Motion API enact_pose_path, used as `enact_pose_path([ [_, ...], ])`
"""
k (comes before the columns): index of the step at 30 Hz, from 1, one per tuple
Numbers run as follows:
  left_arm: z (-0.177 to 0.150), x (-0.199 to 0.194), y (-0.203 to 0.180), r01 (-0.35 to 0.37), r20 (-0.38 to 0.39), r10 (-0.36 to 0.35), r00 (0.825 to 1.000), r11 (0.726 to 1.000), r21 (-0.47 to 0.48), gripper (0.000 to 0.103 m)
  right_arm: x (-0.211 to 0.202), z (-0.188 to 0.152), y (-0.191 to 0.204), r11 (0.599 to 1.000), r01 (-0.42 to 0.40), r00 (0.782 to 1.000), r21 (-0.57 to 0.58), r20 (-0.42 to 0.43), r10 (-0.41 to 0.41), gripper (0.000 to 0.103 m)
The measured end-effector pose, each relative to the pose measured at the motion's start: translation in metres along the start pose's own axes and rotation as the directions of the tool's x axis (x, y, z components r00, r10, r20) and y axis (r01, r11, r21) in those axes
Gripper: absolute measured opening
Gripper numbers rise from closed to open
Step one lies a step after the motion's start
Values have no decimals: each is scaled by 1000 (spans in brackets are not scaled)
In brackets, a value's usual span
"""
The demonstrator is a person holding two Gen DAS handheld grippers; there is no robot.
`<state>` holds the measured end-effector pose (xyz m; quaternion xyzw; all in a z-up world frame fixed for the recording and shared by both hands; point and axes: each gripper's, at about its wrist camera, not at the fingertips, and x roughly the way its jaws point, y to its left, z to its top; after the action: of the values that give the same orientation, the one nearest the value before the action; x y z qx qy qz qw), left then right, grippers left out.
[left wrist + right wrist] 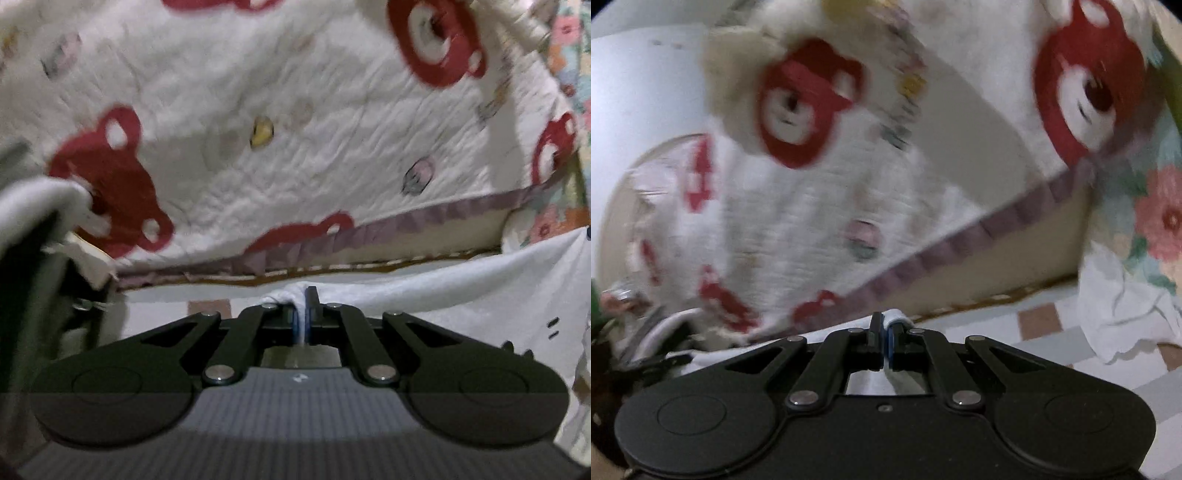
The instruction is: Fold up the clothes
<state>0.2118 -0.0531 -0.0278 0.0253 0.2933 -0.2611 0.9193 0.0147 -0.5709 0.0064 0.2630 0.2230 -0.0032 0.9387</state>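
We see a white garment (pixel 461 295), its edge pinched in both our left gripper (pixel 306 314) and right gripper (pixel 886 339).

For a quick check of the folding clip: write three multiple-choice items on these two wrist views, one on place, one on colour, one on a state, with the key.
1. Where does the bear-print quilt lie relative to the left gripper?
A. Ahead of it, filling the upper view
B. Draped over the gripper's body
C. Nowhere in view

2. What colour are the bear faces on the quilt?
A. Blue
B. Red
C. Black

3. How does the right gripper stand?
A. Wide open, empty
B. Shut on white cloth
C. Shut on a hanger

Key:
1 A, the quilt spreads beyond the fingertips.
2 B, red shapes with white muzzles.
3 B, white fabric bunches between its closed jaws.
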Motion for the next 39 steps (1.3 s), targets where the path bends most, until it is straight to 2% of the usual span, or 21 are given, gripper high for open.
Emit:
enact_pose_path([
  [2, 0, 31, 2, -26, -21, 26, 999, 1000, 12, 3, 27, 1, -11, 997, 26, 1000, 69, -12, -25, 3],
  [4, 2, 57, 5, -44, -30, 44, 999, 999, 24, 3, 48, 3, -16, 997, 56, 998, 51, -24, -55, 3],
  [7, 3, 89, 11, -22, -40, 24, 999, 999, 36, 3, 76, 5, -28, 995, 98, 995, 35, -37, -97, 3],
  [11, 6, 124, 26, 20, -76, -20, 997, 1000, -2, 3, 101, 4, -49, 987, 147, 989, 69, -43, -144, 3],
  [15, 16, 162, 39, 33, -99, -36, 994, 999, -38, 3, 131, 13, -56, 979, 195, 980, 60, -47, -192, 3],
  [17, 19, 190, 48, 32, -140, -38, 989, 998, -46, 6, 151, 17, -57, 972, 235, 971, 28, -48, -233, 2],
  [19, 15, 220, 60, 1, -186, -20, 982, 995, -102, 8, 177, 14, -62, 954, 299, 951, -11, -83, -299, 2],
  [21, 7, 229, 64, -33, -214, -2, 977, 987, -159, 10, 204, 7, -69, 928, 370, 920, -30, -130, -371, 3],
  [22, 3, 226, 64, -49, -209, 11, 978, 982, -180, 24, 210, 1, -70, 918, 395, 908, -34, -137, -396, 4],
  [23, 0, 217, 62, -55, -187, 21, 982, 982, -179, 38, 216, -6, -70, 907, 420, 895, -39, -144, -421, 15],
  [24, -3, 207, 60, -55, -165, 28, 986, 986, -159, 59, 218, -11, -68, 886, 460, 875, -61, -138, -464, 37],
  [25, -4, 199, 61, -59, -149, 38, 988, 989, -136, 61, 218, -17, -67, 856, 510, 846, -87, -133, -517, 45],
  [28, -7, 175, 72, -83, -153, 65, 986, 990, -113, 61, 204, -17, -69, 806, 578, 799, -125, -112, -590, 47],
  [30, -13, 151, 84, -60, -164, 32, 986, 984, -169, 61, 184, -14, -65, 789, 602, 787, -124, -75, -613, 47],
  [33, -37, 109, 95, -14, -188, -35, 982, 967, -256, 62, 146, -24, -51, 846, 531, 845, -50, -42, -533, 48],
  [36, -70, 76, 95, -62, -260, -16, 966, 955, -289, 62, 119, -54, -19, 916, 400, 916, -35, -30, -401, 48],
  [37, -82, 67, 96, -74, -272, -15, 962, 947, -314, 62, 114, -67, -6, 933, 356, 933, -47, -34, -358, 48],
  [39, -105, 53, 98, -78, -292, -38, 956, 924, -374, 64, 116, -89, 21, 952, 287, 953, -107, -65, -295, 48],
])
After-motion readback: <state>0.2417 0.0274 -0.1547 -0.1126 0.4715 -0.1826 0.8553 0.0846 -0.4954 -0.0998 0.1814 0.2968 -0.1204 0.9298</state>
